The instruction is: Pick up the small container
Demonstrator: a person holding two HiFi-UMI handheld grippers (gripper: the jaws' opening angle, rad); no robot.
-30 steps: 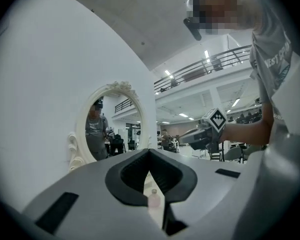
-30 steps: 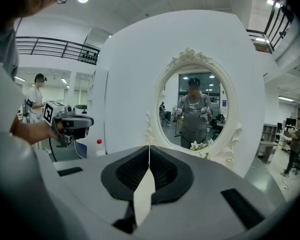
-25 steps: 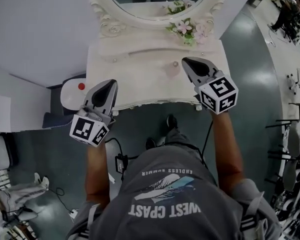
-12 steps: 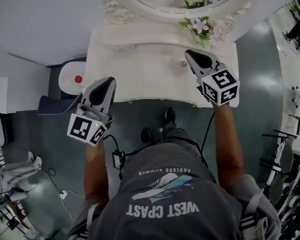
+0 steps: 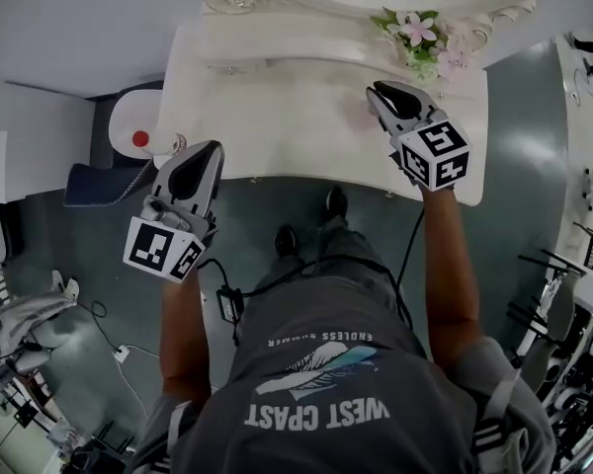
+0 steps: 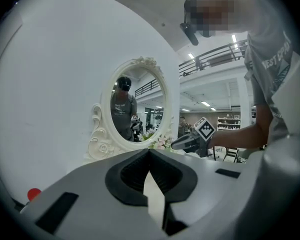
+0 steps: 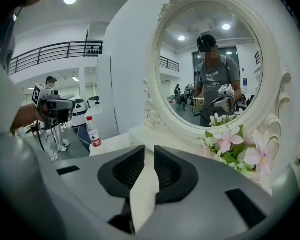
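My right gripper (image 5: 380, 90) hangs over the right half of the white vanity top (image 5: 277, 117), just in front of the flowers. In the right gripper view its jaws (image 7: 149, 148) are opening, a narrow gap shows at the tips, and only bare tabletop lies between them. My left gripper (image 5: 204, 152) is at the table's front left edge, jaws (image 6: 149, 152) touching at the tips and empty. A small clear bottle (image 5: 170, 144) with a red cap (image 7: 93, 132) stands at the table's left end. No other small container shows.
An oval mirror (image 7: 210, 69) in an ornate white frame stands at the back of the table, with pink flowers (image 5: 422, 36) to its right. A round white unit with a red spot (image 5: 128, 136) sits on the floor left of the table. A white wall (image 5: 59, 28) is behind.
The table has slid lower and nearer in the head view. The bottle at its left end has come into sight. A small round thing seen by the right gripper's tip earlier no longer shows.
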